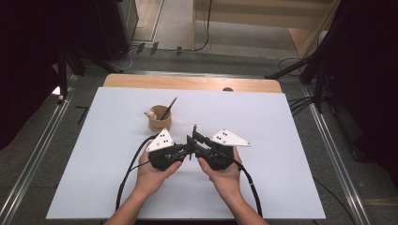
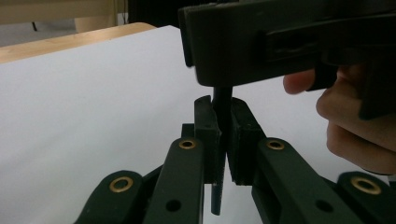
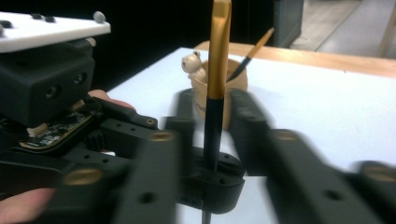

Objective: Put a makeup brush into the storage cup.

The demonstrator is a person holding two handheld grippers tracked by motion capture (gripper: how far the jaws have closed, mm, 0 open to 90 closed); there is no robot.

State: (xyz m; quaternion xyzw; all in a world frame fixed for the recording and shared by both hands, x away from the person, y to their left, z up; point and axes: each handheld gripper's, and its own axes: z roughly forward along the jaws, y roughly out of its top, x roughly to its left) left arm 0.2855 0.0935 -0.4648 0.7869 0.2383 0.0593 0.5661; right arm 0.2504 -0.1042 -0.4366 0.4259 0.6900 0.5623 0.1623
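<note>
The brush [image 3: 215,84] stands upright between your two grippers, over the middle of the white table [image 1: 281,154], its gold ferrule up top and its dark handle running down into the grip below. Your left gripper [image 2: 223,140] has it: the jaws are pressed tight on the black handle, pads flat against either side, with the handle's tip poking out beneath them. Your right gripper [image 3: 212,135] sits face to face with the left, nearly touching it, and its jaws stand apart on either side of the handle, blurred, with clear gaps to the shaft, so they hold nothing. Both your hands sit close together near your edge of the table, cables trailing back toward you. Just beyond the grippers stands the wooden cup [image 1: 159,121] with a little bear figure [image 3: 192,62] on its rim, and a second brush [image 1: 169,108] leans inside it.
</note>
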